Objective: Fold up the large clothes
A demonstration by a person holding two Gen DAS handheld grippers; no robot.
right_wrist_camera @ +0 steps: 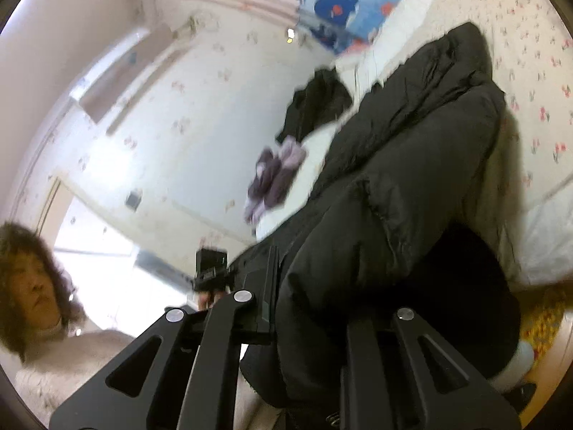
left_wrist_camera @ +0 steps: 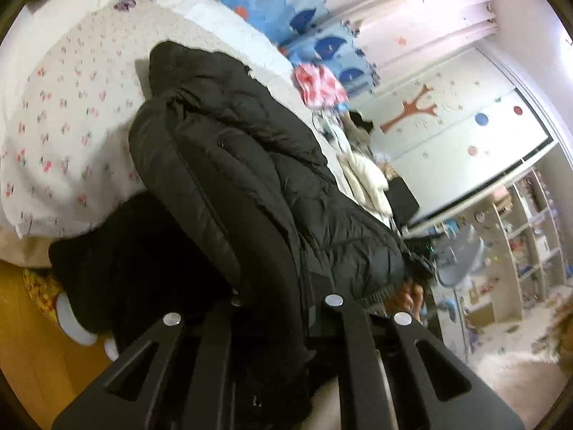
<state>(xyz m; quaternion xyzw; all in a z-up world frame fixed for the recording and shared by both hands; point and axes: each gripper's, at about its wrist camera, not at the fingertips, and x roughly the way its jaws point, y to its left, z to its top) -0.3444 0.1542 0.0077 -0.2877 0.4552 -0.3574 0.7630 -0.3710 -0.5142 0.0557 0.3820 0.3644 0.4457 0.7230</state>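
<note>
Plainly, both grippers pinch the black coat (left_wrist_camera: 250,193), which lies along the flowered bed (left_wrist_camera: 71,114) with its near end lifted over the edge. The left gripper (left_wrist_camera: 283,308) has its fingers pressed onto a fold of padded fabric, and the right gripper (right_wrist_camera: 315,308) clamps another fold of the same coat (right_wrist_camera: 412,179). No brand, label or writing can be read on the coat or grippers. A purple garment (right_wrist_camera: 275,175) lies further up the bed, beside the coat. A person (right_wrist_camera: 46,315) in a pale top shows at the right view's edge.
</note>
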